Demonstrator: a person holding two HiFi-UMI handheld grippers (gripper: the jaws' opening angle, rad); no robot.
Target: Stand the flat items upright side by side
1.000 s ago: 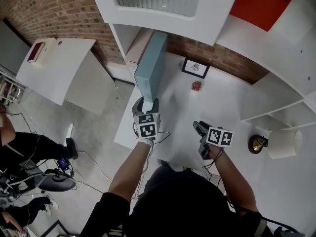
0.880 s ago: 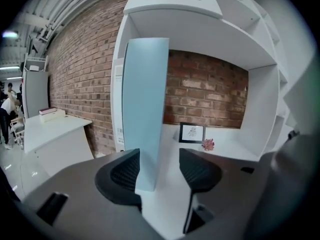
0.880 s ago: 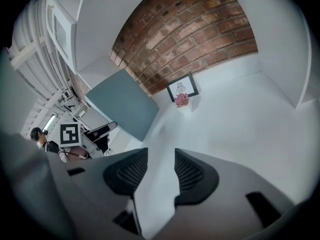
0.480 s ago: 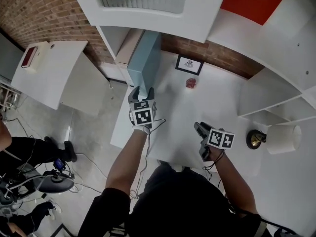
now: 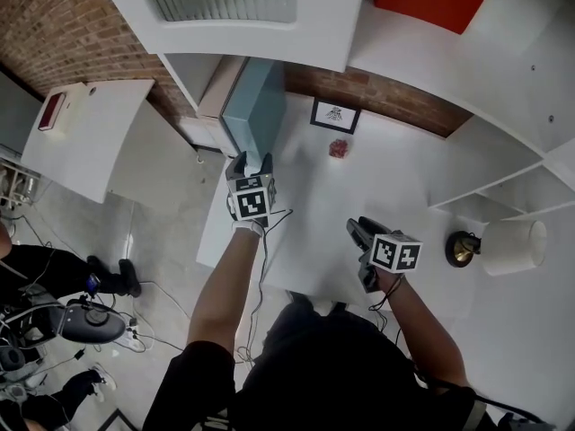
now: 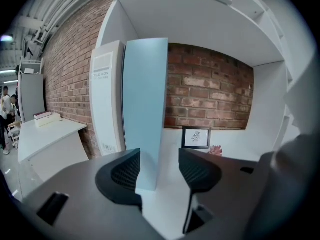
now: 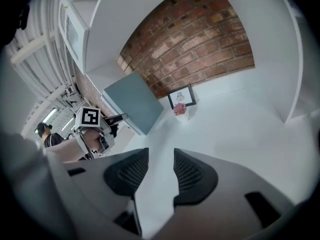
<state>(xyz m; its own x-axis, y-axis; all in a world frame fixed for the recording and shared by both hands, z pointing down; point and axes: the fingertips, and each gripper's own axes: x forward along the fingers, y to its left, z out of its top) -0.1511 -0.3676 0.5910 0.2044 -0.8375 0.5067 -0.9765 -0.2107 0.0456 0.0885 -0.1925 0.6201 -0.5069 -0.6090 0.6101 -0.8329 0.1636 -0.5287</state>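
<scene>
Lab mock-up: brick wall (image 5: 54, 25), white shelving (image 5: 404, 52), cabled floor gear (image 5: 85, 321).

Two flat items stand upright side by side at the back left corner of the counter (image 5: 377, 191): one pale blue item (image 5: 256, 110) and one white item (image 6: 106, 104). One small framed picture (image 5: 334, 115) stands at the back edge, with one small pink thing (image 5: 338, 149) just in front of it. There are two grippers over the counter, the left gripper (image 5: 250, 162) and the right gripper (image 5: 359, 230). Beyond the right edge are one brass-coloured round thing (image 5: 460, 250) and one white cylinder (image 5: 512, 241). One red book (image 5: 49, 112) lies on the one side table (image 5: 94, 146).
</scene>
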